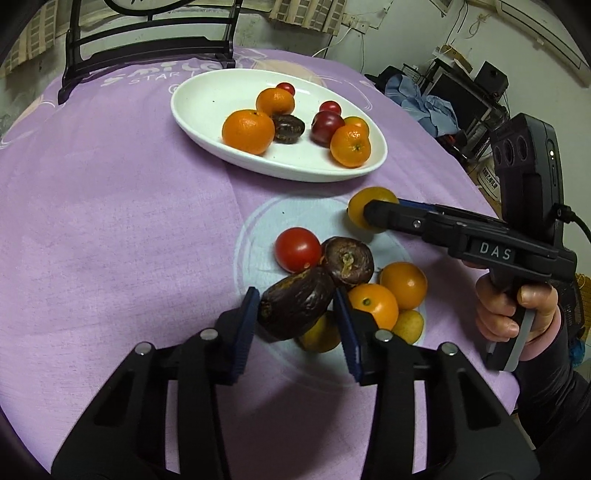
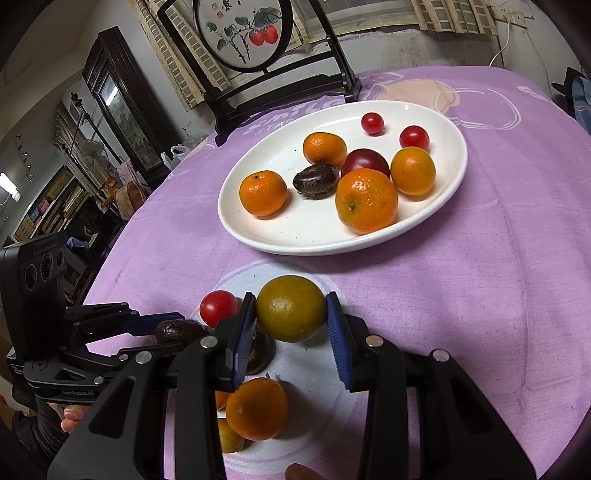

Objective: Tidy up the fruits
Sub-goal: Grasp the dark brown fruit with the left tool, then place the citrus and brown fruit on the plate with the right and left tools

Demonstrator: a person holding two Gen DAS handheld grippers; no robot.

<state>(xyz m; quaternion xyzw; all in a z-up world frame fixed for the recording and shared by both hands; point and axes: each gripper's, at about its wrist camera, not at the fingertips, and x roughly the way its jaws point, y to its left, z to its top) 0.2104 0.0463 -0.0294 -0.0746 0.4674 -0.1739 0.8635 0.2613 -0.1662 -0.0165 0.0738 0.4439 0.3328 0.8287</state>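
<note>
My left gripper [image 1: 295,314] is shut on a dark wrinkled passion fruit [image 1: 293,308] and holds it just above the loose pile; it also shows in the right wrist view [image 2: 177,334]. My right gripper [image 2: 291,321] is shut on a yellow-green orange [image 2: 290,308], also seen in the left wrist view [image 1: 364,208]. The pile on the cloth holds a red tomato [image 1: 297,249], a second passion fruit [image 1: 349,260] and several small oranges [image 1: 404,284]. A white oval plate [image 1: 207,110] beyond holds several oranges, tomatoes, a plum and a passion fruit.
A purple tablecloth [image 1: 110,221] covers the round table. A dark wooden stand with a round painted panel [image 2: 240,29] stands at the far edge behind the plate [image 2: 258,229]. Room clutter lies beyond the table's right edge [image 1: 461,103].
</note>
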